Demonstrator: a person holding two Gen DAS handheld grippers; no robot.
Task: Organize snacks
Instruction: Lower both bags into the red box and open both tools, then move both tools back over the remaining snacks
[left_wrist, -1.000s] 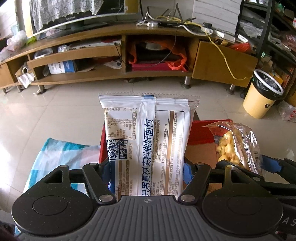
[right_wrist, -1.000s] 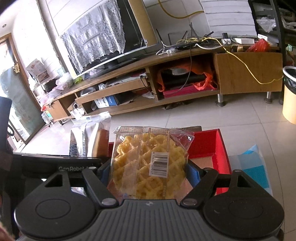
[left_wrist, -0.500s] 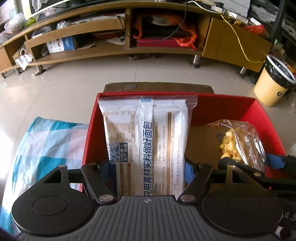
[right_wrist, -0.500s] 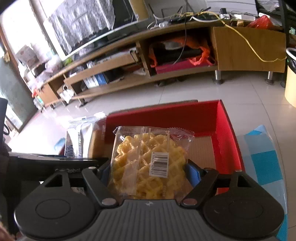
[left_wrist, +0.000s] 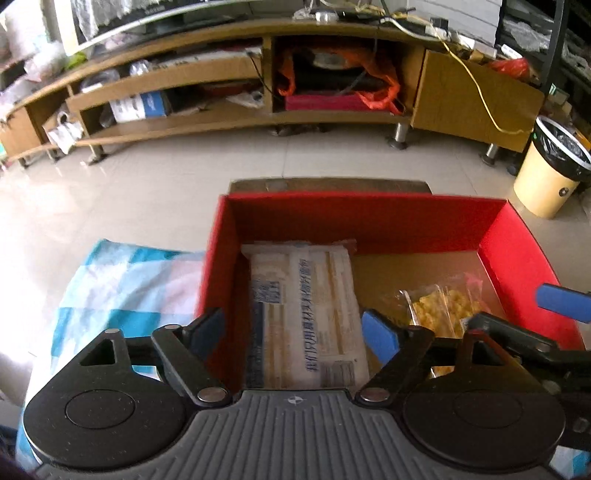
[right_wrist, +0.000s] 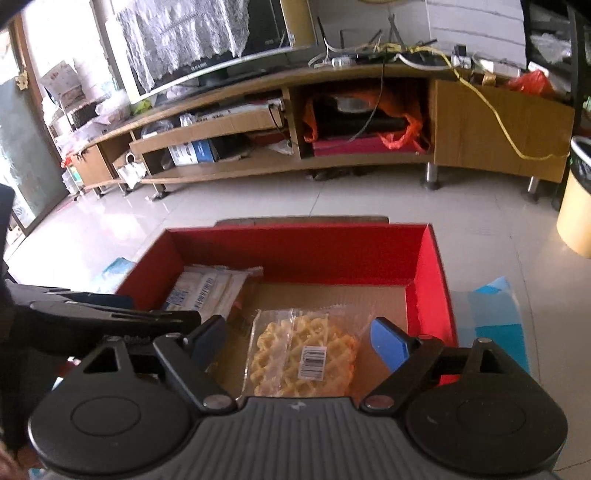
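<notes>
A red box (left_wrist: 369, 218) with a cardboard floor stands on the table; it also shows in the right wrist view (right_wrist: 295, 251). A white bread packet (left_wrist: 306, 314) lies flat in its left part, also seen from the right wrist (right_wrist: 207, 288). A clear bag of yellow waffle snacks (right_wrist: 303, 354) lies in the right part, also visible from the left wrist (left_wrist: 443, 310). My left gripper (left_wrist: 295, 332) is open and empty above the bread packet. My right gripper (right_wrist: 299, 343) is open and empty above the waffle bag.
A blue and white checked cloth (left_wrist: 118, 288) covers the table on both sides of the box (right_wrist: 495, 310). A long wooden TV stand (left_wrist: 258, 85) runs across the back. A yellow bin (left_wrist: 550, 177) stands on the tiled floor at right.
Both grippers opened over the box. The bread packet dropped flat into the left part and the waffle bag into the right part.
</notes>
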